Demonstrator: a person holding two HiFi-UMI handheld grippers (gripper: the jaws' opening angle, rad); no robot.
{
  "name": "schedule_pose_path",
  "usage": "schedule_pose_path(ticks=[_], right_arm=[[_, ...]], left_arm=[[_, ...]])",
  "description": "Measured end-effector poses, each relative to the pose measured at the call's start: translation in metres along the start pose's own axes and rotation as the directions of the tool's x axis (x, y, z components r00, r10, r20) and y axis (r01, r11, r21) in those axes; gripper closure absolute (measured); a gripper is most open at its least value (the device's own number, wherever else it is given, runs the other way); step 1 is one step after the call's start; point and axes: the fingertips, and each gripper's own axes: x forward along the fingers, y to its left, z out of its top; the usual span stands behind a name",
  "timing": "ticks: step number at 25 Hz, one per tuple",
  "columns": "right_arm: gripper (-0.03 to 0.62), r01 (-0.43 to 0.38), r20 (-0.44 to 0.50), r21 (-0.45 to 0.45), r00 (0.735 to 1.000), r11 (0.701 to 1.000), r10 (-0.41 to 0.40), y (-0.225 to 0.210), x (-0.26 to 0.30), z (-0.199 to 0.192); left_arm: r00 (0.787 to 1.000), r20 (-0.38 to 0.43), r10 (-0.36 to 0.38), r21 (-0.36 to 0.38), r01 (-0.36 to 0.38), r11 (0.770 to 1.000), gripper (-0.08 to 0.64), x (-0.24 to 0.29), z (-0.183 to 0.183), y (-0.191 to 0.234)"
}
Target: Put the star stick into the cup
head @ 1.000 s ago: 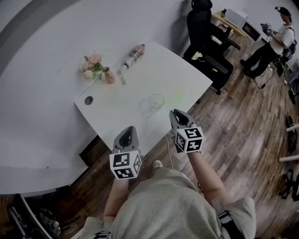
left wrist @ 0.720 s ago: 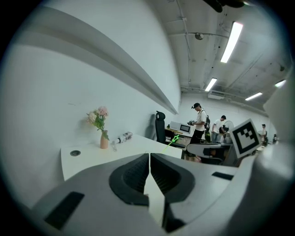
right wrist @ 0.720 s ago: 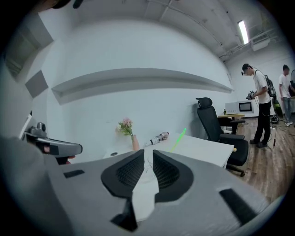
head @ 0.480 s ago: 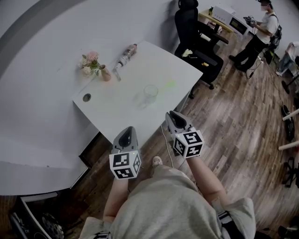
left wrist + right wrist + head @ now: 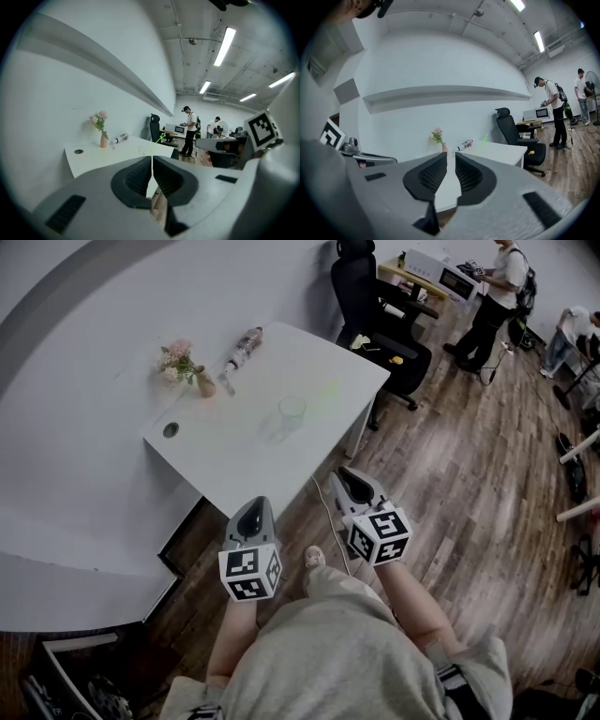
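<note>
1. head view looked steeply down on a white table (image 5: 234,460) set against a pale wall, with wood floor (image 5: 450,484) around it.
2. we saw the cup (image 5: 292,410), a clear glass, standing upright near the middle of the table.
3. the star stick (image 5: 325,392), thin and green, lay flat on the table just beyond the cup, towards the far right corner, apart from it.
4. the left gripper (image 5: 251,512) hung over the floor, short of the table's near edge; in the left gripper view its jaws were pressed together with nothing between them.
5. the right gripper (image 5: 352,482) was also over the floor, beside the table's near right edge; in the right gripper view its jaws were drawn close, only a sliver of gap left, and empty.
6. at the far left of the table we noted a vase of flowers (image 5: 183,367), and a bottle (image 5: 242,345) lying on its side.
7. a black chair (image 5: 370,306) stood past the table, and a person (image 5: 492,292) further back.
</note>
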Motion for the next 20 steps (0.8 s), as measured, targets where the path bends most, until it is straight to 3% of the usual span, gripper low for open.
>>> schedule_pose_path(ticks=[20], right_arm=[[0.569, 0.025, 0.043, -0.005, 0.999, 1.000, -0.025, 0.060, -0.131, -0.019]], left_arm=[[0.999, 0.003, -0.042, 0.003, 0.042, 0.999, 0.548, -0.107, -0.046, -0.046]])
